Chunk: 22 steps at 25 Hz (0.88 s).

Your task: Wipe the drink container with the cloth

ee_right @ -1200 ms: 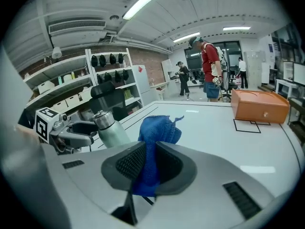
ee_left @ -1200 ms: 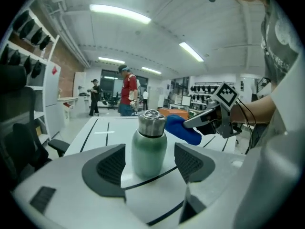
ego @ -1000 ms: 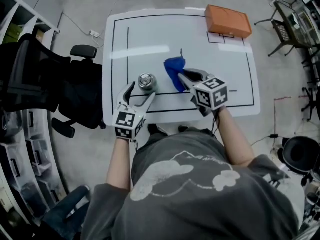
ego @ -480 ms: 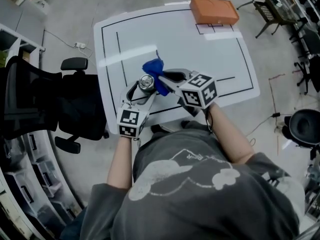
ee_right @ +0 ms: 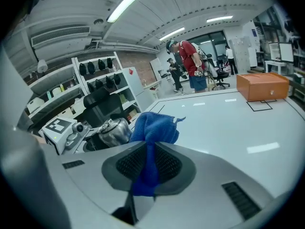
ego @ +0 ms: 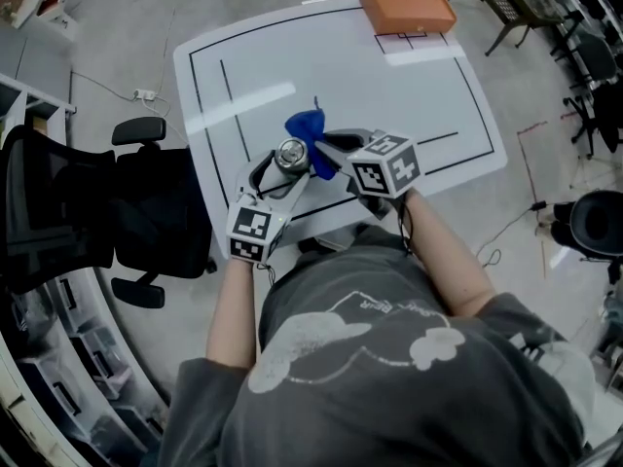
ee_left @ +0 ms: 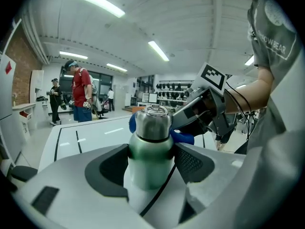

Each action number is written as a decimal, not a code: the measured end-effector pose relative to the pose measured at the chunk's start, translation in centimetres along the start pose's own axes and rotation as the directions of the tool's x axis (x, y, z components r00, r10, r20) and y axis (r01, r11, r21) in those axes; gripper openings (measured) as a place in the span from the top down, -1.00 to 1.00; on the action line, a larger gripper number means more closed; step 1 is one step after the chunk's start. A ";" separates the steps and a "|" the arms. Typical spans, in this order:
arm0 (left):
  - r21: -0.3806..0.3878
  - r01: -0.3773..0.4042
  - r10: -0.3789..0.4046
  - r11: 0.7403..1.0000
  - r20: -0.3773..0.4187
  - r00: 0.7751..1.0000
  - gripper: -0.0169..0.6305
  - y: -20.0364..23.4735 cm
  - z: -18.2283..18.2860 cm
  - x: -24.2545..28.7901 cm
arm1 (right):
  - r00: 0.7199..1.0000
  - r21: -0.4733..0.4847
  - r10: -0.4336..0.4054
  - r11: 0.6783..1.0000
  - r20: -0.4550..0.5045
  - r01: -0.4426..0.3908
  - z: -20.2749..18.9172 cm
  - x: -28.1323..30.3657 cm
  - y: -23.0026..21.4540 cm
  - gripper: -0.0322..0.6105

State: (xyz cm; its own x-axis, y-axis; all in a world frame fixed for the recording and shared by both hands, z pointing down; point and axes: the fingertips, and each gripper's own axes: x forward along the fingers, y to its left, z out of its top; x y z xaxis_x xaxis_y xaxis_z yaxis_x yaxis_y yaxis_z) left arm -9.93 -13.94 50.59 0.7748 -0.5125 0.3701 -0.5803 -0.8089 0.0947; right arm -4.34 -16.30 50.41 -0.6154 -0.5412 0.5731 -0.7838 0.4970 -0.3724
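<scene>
the left gripper (ego: 280,175), its jaws having just been closing, clamps the green bottle (ee_left: 151,142) by its body, upright on the white table (ego: 409,95) near the person's edge. the right gripper (ee_right: 150,163) pinches the blue cloth (ee_right: 155,128) tight between its pads, the bunched cloth just beside the bottle's steel cap.

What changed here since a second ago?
The right gripper, shut on the blue cloth, moved left across the table and brought the cloth up to the top of the bottle, apparently touching it. The jaws of the left gripper have just been closing and now clamp the bottle between them. Unchanged: the bottle stands upright on the white table, and the orange box sits at its far corner.
</scene>
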 end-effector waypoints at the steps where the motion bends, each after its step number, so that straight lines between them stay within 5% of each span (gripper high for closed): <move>1: 0.008 0.021 -0.021 1.000 0.003 1.000 0.02 0.0 0.0 0.0 | 1.000 0.008 -0.014 1.000 -0.007 0.014 -0.2 0.1 -0.2 0.75; 13: 0.090 0.291 -0.294 0.952 0.024 0.955 0.01 0.1 -0.2 -0.6 | 0.970 -0.095 -0.122 0.990 -0.211 0.104 -4.8 3.6 -2.2 0.75; 18: 0.097 0.290 -0.293 0.952 0.018 0.956 0.01 0.0 -0.2 -0.6 | 0.964 -0.104 -0.111 0.991 -0.242 0.088 -5.1 4.0 -2.3 0.75; 22: 0.018 0.217 -0.217 0.976 0.035 0.976 0.01 0.2 -0.5 -0.9 | 0.971 -0.079 -0.068 0.996 -0.231 0.051 -4.8 4.0 -2.3 0.74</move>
State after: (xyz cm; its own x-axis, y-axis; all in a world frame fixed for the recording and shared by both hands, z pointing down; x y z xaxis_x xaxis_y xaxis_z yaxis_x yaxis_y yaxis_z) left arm -10.92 -13.51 50.76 0.8906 -0.3342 0.3085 -0.3939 -0.9059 0.1558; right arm -4.56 -16.32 57.06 -0.5249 -0.4024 0.7500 -0.8050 0.5208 -0.2840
